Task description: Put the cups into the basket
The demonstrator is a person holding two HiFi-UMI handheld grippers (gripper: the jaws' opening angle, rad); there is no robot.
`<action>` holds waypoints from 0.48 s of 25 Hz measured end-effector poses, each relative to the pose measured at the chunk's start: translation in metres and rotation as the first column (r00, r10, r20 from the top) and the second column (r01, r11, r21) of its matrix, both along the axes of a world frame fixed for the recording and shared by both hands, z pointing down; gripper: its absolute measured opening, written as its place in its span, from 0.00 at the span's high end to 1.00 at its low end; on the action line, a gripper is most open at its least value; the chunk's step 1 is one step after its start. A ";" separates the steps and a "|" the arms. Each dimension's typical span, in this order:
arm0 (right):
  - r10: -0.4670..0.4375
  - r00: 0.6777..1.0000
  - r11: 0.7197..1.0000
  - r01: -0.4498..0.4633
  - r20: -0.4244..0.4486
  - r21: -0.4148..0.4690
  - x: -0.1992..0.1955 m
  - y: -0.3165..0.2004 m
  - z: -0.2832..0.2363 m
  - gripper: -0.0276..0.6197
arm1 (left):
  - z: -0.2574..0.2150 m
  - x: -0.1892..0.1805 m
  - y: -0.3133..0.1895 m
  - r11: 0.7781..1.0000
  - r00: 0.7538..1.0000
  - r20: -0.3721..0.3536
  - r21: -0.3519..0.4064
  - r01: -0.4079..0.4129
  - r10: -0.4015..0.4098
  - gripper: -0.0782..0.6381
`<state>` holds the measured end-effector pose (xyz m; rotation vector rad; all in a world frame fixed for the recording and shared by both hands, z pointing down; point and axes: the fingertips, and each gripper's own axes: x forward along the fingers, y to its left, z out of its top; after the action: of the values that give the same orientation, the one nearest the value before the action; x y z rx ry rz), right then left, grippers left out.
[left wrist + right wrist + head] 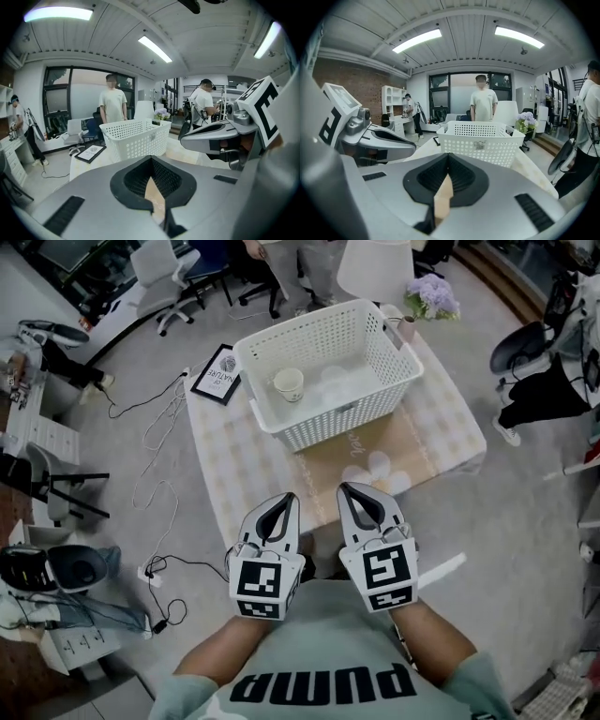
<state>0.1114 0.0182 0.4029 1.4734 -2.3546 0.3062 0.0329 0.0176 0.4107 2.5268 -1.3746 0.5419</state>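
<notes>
Our left claw (280, 505) and right claw (360, 495) hover at six o'clock, each pressed together and empty. At twelve o'clock, on the cloth-covered tabletop (441, 439), a small white round cup (289, 383) stands inside the white perforated plastic basket (342, 425). If we reach in with the claws closed, we could topple it.

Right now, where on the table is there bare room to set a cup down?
The near half of the table, between the basket and its front edge, is bare, as is a strip right of the basket. The far left corner holds a picture frame, the far right corner flowers.
</notes>
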 end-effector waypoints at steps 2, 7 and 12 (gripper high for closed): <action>-0.024 1.000 1.000 0.024 0.012 0.004 -0.002 0.003 0.001 0.93 | 0.003 -0.002 0.007 1.000 1.000 0.016 -0.002 0.025 -0.025 0.89; -0.021 1.000 1.000 0.021 0.017 0.019 0.003 0.008 -0.001 0.94 | 0.006 -0.011 0.017 0.997 0.996 0.022 0.003 0.082 -0.082 0.89; 0.010 1.000 1.000 -0.010 0.011 0.023 0.004 0.013 -0.001 0.94 | 0.002 -0.024 0.016 0.995 0.995 0.021 0.014 0.101 -0.101 0.89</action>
<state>0.1151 0.0311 0.4017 1.4986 -2.3675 0.2916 0.0087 0.0334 0.4130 2.4520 -1.5092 0.5436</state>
